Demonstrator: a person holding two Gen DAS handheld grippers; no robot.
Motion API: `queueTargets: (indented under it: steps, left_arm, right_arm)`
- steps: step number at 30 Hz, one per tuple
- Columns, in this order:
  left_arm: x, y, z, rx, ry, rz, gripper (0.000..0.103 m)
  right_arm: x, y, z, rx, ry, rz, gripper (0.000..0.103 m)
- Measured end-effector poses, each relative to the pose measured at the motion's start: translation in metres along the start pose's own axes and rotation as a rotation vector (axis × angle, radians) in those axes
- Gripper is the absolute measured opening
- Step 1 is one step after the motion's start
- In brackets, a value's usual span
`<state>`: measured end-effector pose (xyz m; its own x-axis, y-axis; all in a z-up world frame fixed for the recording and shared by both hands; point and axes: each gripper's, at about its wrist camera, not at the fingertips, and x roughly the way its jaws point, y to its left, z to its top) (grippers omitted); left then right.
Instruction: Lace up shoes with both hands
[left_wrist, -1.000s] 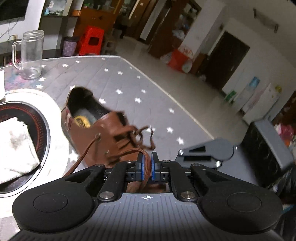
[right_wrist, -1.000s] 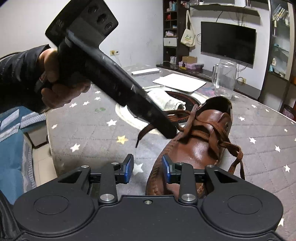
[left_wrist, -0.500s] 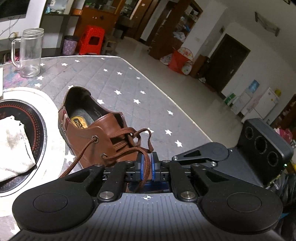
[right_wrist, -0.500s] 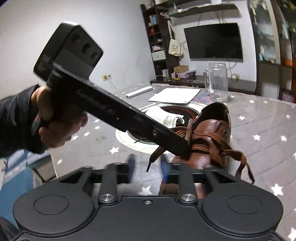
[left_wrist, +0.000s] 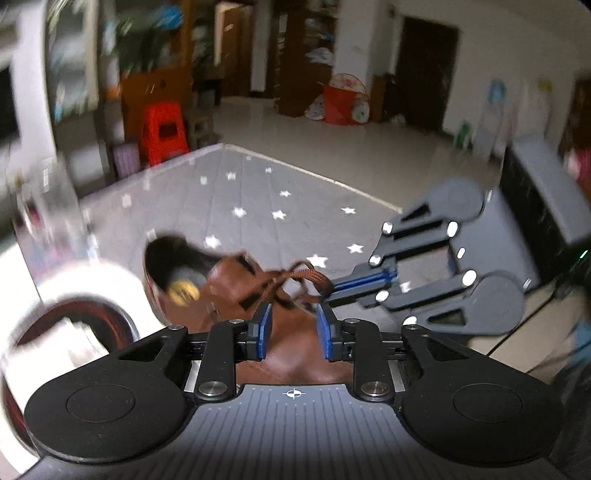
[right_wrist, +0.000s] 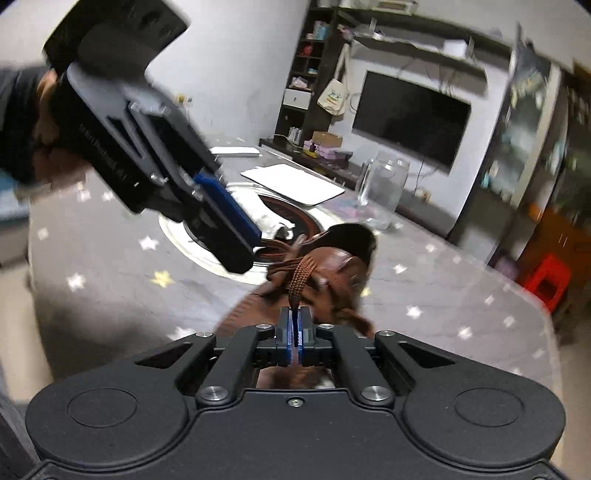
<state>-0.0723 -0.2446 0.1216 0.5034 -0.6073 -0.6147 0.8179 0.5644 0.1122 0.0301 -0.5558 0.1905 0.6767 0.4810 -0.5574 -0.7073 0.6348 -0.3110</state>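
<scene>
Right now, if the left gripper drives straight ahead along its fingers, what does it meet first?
Most likely the brown shoe: the open left gripper points at its laced upper, with the brown lace just beyond. Depth is unclear through the blur.

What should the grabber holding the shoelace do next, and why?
Probably pull the lace gently up and away from the brown shoe to tighten it. The right gripper is shut on that lace, and the left gripper is open, holding nothing.
</scene>
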Motion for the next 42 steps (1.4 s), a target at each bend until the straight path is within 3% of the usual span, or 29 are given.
queueTargets:
  steps: [7,17,20,23,29,33,35,42]
  left_arm:
    - [0.026,-0.018,0.013,0.190,0.017,-0.022,0.030]
    - [0.045,-0.022,0.022,0.301,-0.009,-0.043,0.029]
    - [0.050,-0.022,0.021,0.316,-0.013,-0.048,0.012]
    - [0.050,-0.018,0.019,0.283,-0.027,-0.044,0.007]
    - [0.039,0.000,0.016,0.177,-0.039,0.037,0.005]
    - [0.030,0.012,0.013,0.105,-0.040,0.086,0.005]
    - [0.027,0.017,0.012,0.067,-0.040,0.107,0.005]
    - [0.032,0.024,0.012,-0.042,-0.050,0.129,0.005]
  right_arm:
    - [0.001,0.016,0.000,-0.316,0.018,-0.102,0.003]
    - [0.010,0.013,0.003,-0.440,0.025,-0.121,0.003]
    - [0.010,0.010,0.004,-0.448,0.027,-0.121,0.003]
    - [0.007,0.012,0.004,-0.450,0.022,-0.127,0.003]
    - [0.007,0.009,0.006,-0.396,0.011,-0.143,0.003]
    - [0.017,0.006,0.006,-0.287,0.013,-0.154,0.006]
    - [0.023,0.002,0.006,-0.204,0.008,-0.147,0.015]
    - [0.044,-0.012,0.010,0.088,-0.039,-0.126,0.019]
